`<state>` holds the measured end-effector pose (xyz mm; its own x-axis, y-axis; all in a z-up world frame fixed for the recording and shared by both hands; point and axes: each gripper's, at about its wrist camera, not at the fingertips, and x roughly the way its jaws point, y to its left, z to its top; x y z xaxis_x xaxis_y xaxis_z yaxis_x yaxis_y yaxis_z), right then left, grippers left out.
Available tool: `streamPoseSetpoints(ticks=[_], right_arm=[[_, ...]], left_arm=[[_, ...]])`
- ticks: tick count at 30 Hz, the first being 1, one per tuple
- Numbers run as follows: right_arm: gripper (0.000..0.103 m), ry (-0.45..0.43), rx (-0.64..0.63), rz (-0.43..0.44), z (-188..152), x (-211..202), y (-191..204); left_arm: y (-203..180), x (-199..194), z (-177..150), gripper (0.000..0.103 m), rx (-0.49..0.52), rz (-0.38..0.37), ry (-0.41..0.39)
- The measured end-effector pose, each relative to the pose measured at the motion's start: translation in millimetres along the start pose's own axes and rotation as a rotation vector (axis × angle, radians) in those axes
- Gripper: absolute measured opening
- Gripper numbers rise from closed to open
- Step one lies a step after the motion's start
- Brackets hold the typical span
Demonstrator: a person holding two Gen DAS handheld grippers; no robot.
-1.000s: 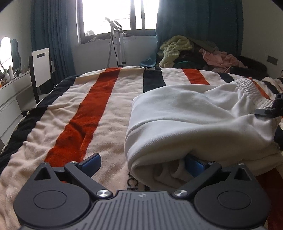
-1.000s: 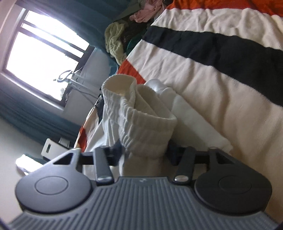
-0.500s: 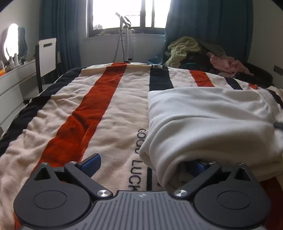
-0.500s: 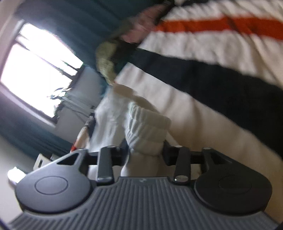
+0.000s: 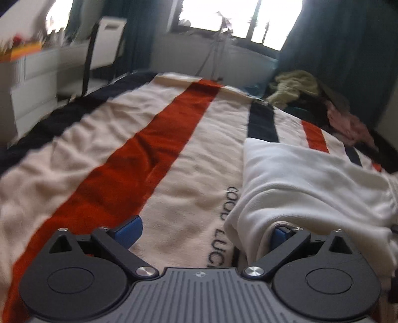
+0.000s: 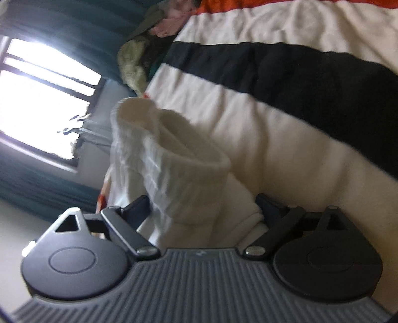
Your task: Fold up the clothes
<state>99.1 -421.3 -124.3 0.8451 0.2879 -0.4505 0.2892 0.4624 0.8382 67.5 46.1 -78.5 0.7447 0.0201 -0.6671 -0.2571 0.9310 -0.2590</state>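
Fingers (image 5: 129, 229) of the left gripper (image 5: 206, 229) spread wide, released — one blue pad bare over the striped blanket (image 5: 139, 159), the other tucked against the near folded edge of the white garment (image 5: 306, 183), nothing pinched between them. Fingers (image 6: 139, 207) of the right gripper (image 6: 201, 207) parted too, standing either side of the ribbed elastic waistband (image 6: 184, 174) without clamping it (right wrist view turned sideways and somewhat blurred). White garment lying folded on the bed, on the right part of the blanket in the left wrist view, its rounded fold toward the camera and just beside the black lettering (image 5: 221, 228) printed on the cream stripe. Waistband end bunched and standing up between the right fingers, resting on the cream stripe near a broad black one (image 6: 298, 72). Beyond the garment, at the far end of the bed, a heap of other clothes (image 5: 311, 99) — yellowish, dark and pink pieces — in front of dark teal curtains (image 5: 335, 49). Bright window (image 5: 236, 20) in the back wall, a thin metal stand (image 5: 219, 47) before it. White chair (image 5: 107, 37) and a white desk (image 5: 34, 72) with small cluttered items at far left, too blurred to identify.
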Motion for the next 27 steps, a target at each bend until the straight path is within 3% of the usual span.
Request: streamPoseSetpoints(ticks=[4,6,7,13,17,20,23,26,27], right_arm=[[0.095,-0.014,-0.018,0.164,-1,-9,14],[0.095,-0.021,-0.060,0.165,-2,-11,21],[0.095,-0.023,-0.078,0.160,-3,-11,24],[0.093,0.017,-0.091,-0.101,-4,9,5],[0.094,0.024,-0.072,-0.094,-6,11,3],[0.095,0.042,-0.065,0.014,-8,8,8],[0.095,0.023,-0.123,0.065,-12,-2,21],[0.093,0.043,-0.163,0.018,-14,6,24],[0.084,0.060,-0.177,-0.022,-15,11,22]], left_arm=[[10,5,1,0.101,-0.051,0.005,0.032],[11,4,2,0.101,-0.054,0.006,0.030],[11,4,1,0.101,-0.054,0.007,0.029],[8,3,0,0.101,-0.039,0.013,0.027],[8,3,0,0.101,-0.045,0.012,0.033],[9,3,0,0.101,-0.054,0.011,0.039],[10,3,0,0.101,-0.061,0.008,0.045],[10,5,-1,0.101,-0.058,0.003,0.059],[9,5,-1,0.101,-0.054,0.004,0.059]])
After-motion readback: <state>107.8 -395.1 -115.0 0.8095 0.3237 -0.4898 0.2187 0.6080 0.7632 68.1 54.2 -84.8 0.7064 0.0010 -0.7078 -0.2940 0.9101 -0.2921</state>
